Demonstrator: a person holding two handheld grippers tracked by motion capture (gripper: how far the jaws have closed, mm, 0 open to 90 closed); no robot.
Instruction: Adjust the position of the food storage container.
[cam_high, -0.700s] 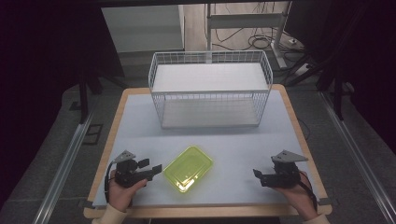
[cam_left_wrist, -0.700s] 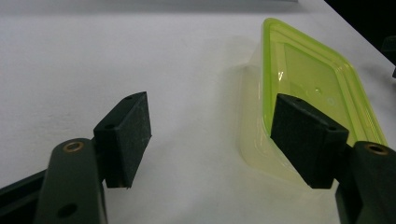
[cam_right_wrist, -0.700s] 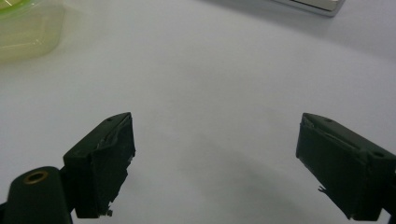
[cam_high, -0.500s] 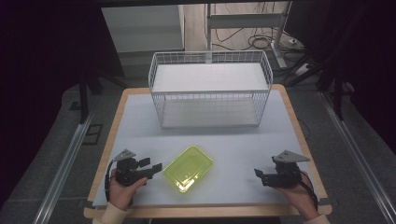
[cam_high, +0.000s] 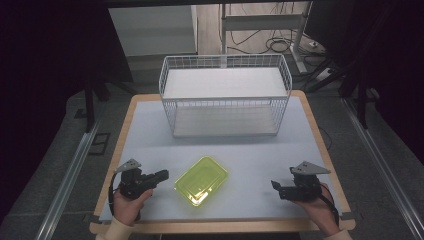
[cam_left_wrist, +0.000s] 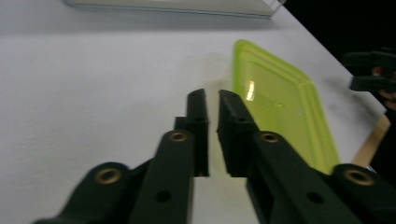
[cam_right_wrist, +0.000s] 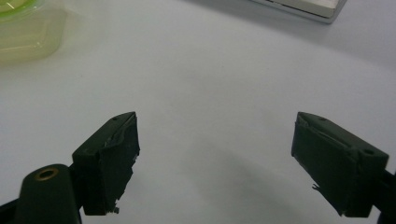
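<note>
- the yellow-green tray (cam_high: 201, 180) lay flat on the white table top (cam_high: 150, 140), near the person's edge and between the two hands, well apart from the wire basket (cam_high: 225, 95) at the far side.
- the left gripper (cam_high: 161, 175) pointed at the tray's near corner from just beside it, jaws drawn almost together with a thin gap and nothing between them, likely lined up to take the rim.
- the right gripper (cam_high: 274, 186) rested well apart from the tray, jaws spread wide and empty over bare table, probably waiting its turn.
- the basket stood open-topped, a likely destination for the tray.
</note>
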